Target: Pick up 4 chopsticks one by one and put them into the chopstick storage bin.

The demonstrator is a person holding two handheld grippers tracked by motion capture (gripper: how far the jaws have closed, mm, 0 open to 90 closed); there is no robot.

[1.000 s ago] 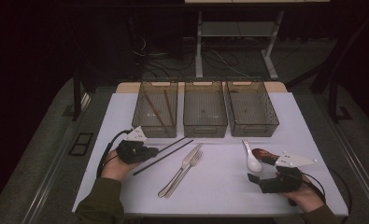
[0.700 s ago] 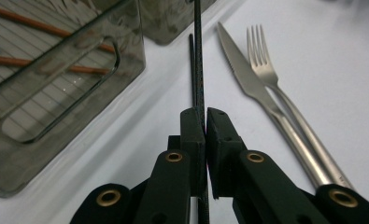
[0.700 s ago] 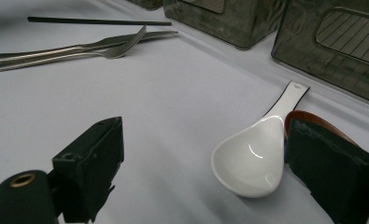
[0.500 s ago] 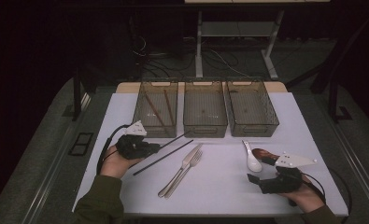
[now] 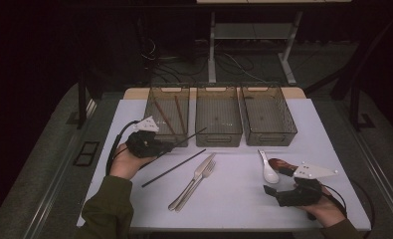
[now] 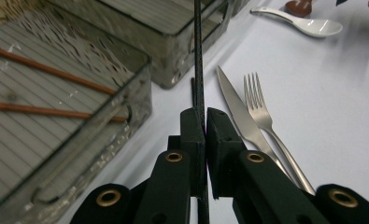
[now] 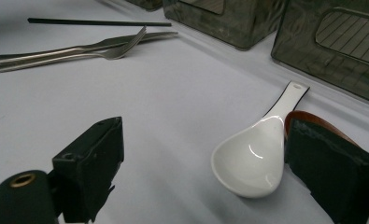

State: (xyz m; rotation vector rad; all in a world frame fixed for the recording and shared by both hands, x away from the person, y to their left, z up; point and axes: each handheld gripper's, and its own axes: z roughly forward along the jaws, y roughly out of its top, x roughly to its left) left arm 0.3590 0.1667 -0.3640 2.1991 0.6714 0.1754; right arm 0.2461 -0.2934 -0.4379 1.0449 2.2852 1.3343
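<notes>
My left gripper is shut on one end of a black chopstick, held off the table with its far end pointing at the bins. In the left gripper view the jaws pinch this chopstick. A second black chopstick lies on the white table below. My right gripper rests open near the front right, its jaws to either side of a white spoon, apart from it. A brown spoon lies just beyond the white spoon.
Three clear bins stand in a row at the back: the left one holds two brown chopsticks, then the middle and right bins. A knife and fork lie side by side mid-table.
My left gripper has risen and shifted toward the bins, lifting the black chopstick off the table. The right gripper has stayed still.
</notes>
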